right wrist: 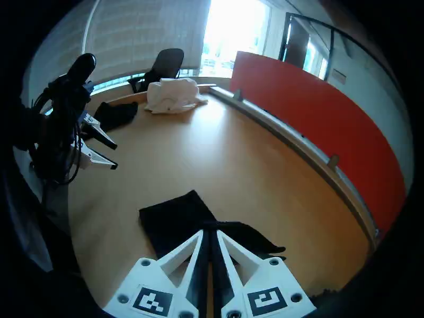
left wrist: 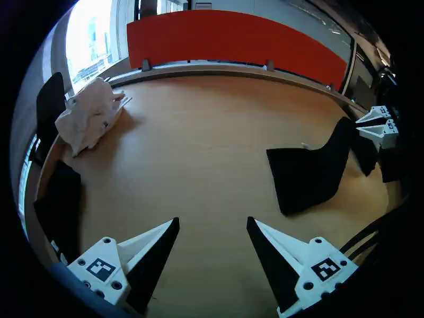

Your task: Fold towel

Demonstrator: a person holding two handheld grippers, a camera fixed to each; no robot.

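On desk, right gripper clamps lifted towel.

left gripper view: low, facing red divider | right gripper view: low, along divider | shared: tabletop, likely white heap

Daylight glares from the window; edges warp.

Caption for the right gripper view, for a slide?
Right gripper pinches an edge of the black towel on the table; left gripper open beyond, white cloth at the far end.
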